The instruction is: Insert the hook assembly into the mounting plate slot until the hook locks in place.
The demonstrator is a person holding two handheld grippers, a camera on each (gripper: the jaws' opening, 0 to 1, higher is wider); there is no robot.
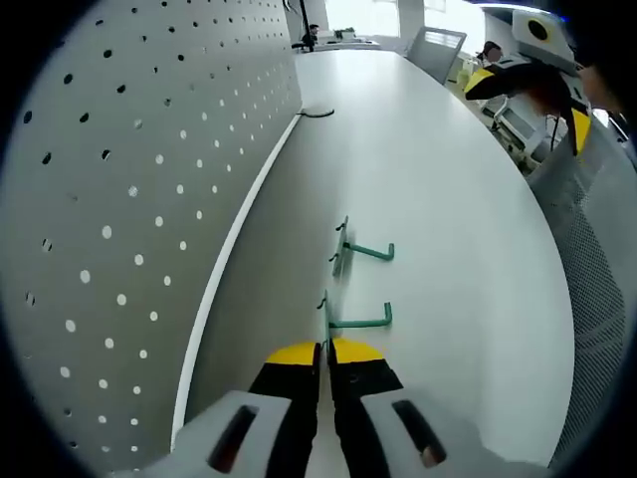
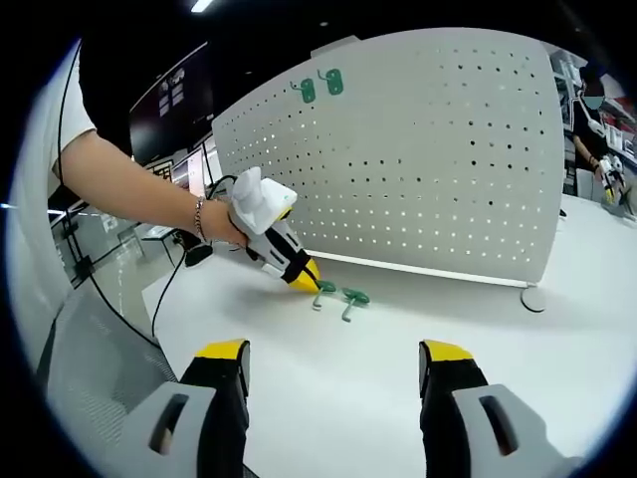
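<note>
In the left gripper view the left tool (image 1: 325, 351) rises from the bottom centre with its jaws drawn narrow, nearly together, their yellow tips just at the near end of a green hook (image 1: 356, 321). Whether they pinch its back plate I cannot tell. This near hook lies flat on the white desk (image 1: 448, 199), its arm running across the frame toward the right and ending in an upturned tip. A second green hook (image 1: 362, 249) lies just above it in the frame, set the same way, arm pointing right. The grey pegboard (image 1: 129, 199) fills the left side, standing on edge along the desk.

In the right gripper view the right tool (image 2: 333, 363) stands wide, its jaws far apart at the bottom of the frame with nothing between them. Beyond, at frame centre, a person's hand (image 2: 221, 225) holds the left tool tilted down onto the desk, its tip touching the nearer of the two hooks. Two more green hooks (image 2: 319, 87) hang high on the pegboard, at upper centre.
</note>
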